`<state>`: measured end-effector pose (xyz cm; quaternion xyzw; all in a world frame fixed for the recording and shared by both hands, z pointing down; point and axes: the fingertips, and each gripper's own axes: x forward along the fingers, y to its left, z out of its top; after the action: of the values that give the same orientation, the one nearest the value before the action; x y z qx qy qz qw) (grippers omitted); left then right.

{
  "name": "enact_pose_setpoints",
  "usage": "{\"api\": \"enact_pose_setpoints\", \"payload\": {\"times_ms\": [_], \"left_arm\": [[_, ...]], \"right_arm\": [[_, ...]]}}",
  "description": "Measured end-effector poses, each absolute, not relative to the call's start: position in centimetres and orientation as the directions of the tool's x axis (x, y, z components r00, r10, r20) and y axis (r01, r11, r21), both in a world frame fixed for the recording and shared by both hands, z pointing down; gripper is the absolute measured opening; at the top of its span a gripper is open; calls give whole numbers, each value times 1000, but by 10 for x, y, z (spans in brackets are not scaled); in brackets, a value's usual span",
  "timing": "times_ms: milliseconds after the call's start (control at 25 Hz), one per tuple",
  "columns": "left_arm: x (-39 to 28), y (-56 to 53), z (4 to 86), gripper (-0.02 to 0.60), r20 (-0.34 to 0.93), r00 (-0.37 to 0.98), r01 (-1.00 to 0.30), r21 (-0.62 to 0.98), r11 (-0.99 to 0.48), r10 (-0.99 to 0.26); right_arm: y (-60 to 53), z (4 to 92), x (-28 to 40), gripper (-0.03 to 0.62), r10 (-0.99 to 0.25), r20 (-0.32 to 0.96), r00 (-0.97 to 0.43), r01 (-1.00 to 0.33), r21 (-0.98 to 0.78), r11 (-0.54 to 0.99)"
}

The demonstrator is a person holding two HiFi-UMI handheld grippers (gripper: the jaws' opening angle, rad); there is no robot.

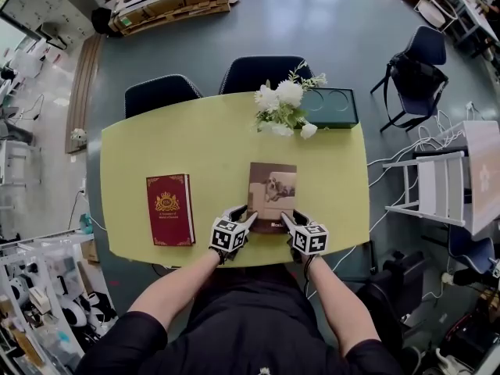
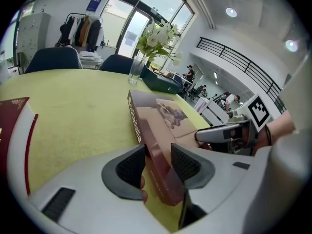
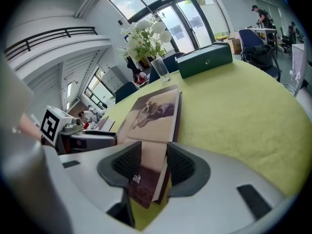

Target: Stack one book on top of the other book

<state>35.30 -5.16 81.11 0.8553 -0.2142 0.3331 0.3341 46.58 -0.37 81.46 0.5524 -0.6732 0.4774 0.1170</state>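
A brown book with a dog photo (image 1: 272,194) lies near the front edge of the yellow-green table (image 1: 125,147). My left gripper (image 1: 244,214) holds its near left corner and my right gripper (image 1: 292,216) its near right corner. In the left gripper view the book (image 2: 161,116) runs between the dark pads of my left gripper (image 2: 158,162), which press on it. The right gripper view shows the same cover (image 3: 153,111) pinched by my right gripper (image 3: 153,162). A red book with a gold crest (image 1: 169,208) lies flat to the left, apart from both grippers.
A glass vase of white flowers (image 1: 285,108) and a dark green box (image 1: 332,106) stand at the table's far right. Two dark chairs (image 1: 160,92) are tucked in at the far side. The person's body is close against the table's near edge.
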Motion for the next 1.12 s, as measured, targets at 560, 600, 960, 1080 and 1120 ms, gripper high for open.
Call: {"api": "enact_pose_setpoints", "payload": {"times_ms": [560,600,960,1080,1120], "left_arm": [[275,-74,758,172,655,722,-594,422,-685,-223],[267,-75,754,172,651,724,-595,424,-683,-227],[184,-91,733,172,640,725,-605,414,-680,-254],[157,-96,730,172,639,720,-616,409,-673,-270],[148,-99,729,172,639,718,-620,408,-671,-275]], "right_arm": [[-29,760,390,172,-682,652,-330,-880,-475,-28],[-31,756,382,172,-685,650,-328,-880,-474,-28],[-47,736,299,172,-696,638,-329,-876,-481,-26],[-54,733,273,172,-692,636,-341,-879,-477,-6],[-58,732,264,172,-690,636,-346,-879,-476,1]]}}
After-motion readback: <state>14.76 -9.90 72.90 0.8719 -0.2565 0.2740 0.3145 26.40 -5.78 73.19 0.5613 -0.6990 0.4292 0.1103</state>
